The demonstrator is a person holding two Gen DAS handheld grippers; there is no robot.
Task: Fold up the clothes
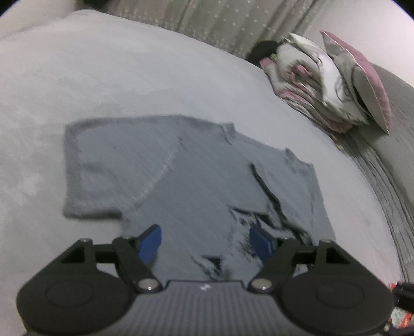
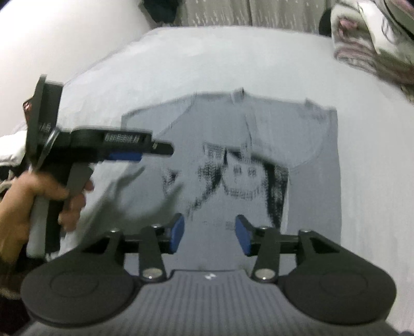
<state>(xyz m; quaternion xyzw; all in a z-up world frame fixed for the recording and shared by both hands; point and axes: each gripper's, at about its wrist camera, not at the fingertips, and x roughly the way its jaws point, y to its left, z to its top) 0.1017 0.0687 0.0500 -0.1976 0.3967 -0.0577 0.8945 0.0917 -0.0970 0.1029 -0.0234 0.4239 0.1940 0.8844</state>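
I judge the grey T-shirt (image 2: 233,155) light and limp; grip its hem or sleeve edges. Left gripper (image 1: 204,243) and right gripper (image 2: 210,232) stand apart, empty.

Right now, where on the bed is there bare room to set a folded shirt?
Bare sheet lies beyond the T-shirt, up to the curtain, and on its left. The right is crowded: bedding pile and quilt. Both grippers, left and right, hover open over the shirt.

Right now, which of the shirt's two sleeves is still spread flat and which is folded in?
The left sleeve lies spread flat on the sheet, out beyond the T-shirt body. The right sleeve is already folded in over the chest, leaving that edge straight.
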